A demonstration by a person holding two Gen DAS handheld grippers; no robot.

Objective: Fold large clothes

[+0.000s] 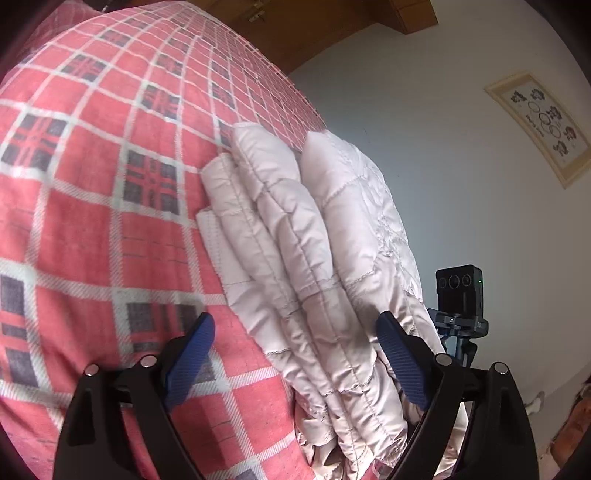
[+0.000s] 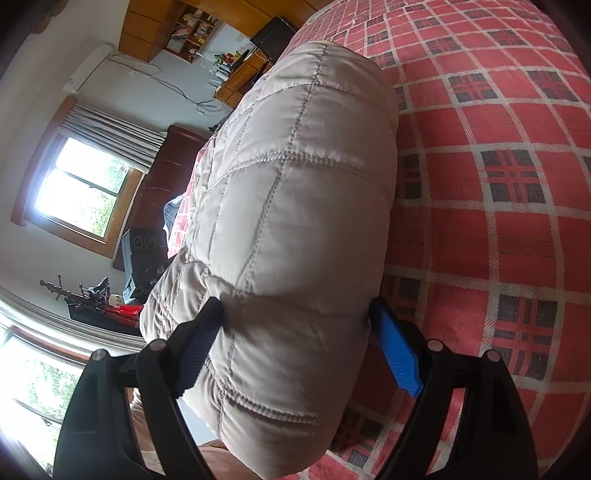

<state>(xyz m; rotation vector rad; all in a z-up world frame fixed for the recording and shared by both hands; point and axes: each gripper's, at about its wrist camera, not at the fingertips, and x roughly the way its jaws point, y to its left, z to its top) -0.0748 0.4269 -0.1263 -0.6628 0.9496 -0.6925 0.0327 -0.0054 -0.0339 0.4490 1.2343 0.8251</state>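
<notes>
A pale beige quilted jacket lies folded in several padded layers on a red plaid bedspread. My left gripper is open at the stack's near end. Its right pad rests against the top layer and its left pad hangs over bare bedspread. In the right wrist view the folded jacket appears as a thick bundle. My right gripper straddles it with the jaws wide apart, and the bundle fills the gap and touches both pads.
The bedspread stretches wide beside the jacket. A small black camera on a stand is just past the bed edge. A framed picture hangs on the wall. A window, dark furniture and wooden shelves line the room.
</notes>
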